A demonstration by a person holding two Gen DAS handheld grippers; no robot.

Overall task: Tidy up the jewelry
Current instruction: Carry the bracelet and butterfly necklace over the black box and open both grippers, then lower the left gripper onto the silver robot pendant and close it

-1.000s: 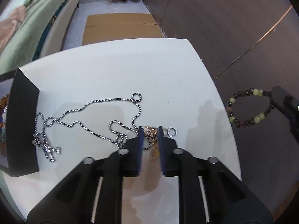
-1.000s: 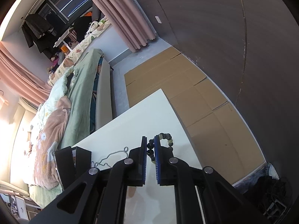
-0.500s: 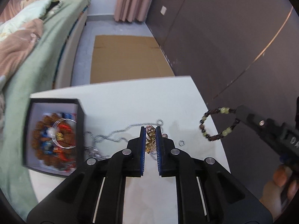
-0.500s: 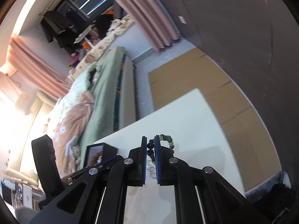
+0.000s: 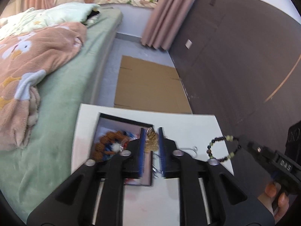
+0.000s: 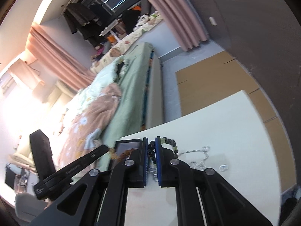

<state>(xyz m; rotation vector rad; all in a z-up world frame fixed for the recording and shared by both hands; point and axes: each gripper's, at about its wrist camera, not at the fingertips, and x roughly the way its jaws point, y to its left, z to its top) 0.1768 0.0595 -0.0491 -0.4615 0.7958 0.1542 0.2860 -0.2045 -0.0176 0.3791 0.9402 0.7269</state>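
Observation:
My left gripper (image 5: 151, 131) hangs above the right wall of the black jewellery box (image 5: 122, 117), and its jaws are opening. A gold chain piece (image 5: 151, 142) sits loose between them. Inside the box lies a brown bead bracelet (image 5: 107, 145). My right gripper (image 6: 150, 139) is shut on a dark and pale green bead bracelet (image 6: 170, 142), which it holds in the air just right of the box (image 6: 128, 141). The left wrist view shows that bracelet (image 5: 222, 147) over the table's right edge.
A silver chain (image 6: 199, 156) and a small ring (image 6: 223, 167) lie on the white table (image 5: 188, 124). A green bed (image 5: 62, 94) runs along the left. Cardboard (image 5: 148, 86) covers the floor beyond, and a dark wall (image 5: 235, 56) stands at the right.
My left gripper closed on the gold piece, rose and carried it left from the silver chain to above the box, then widened its jaws. My right gripper brought the bead bracelet nearer the box.

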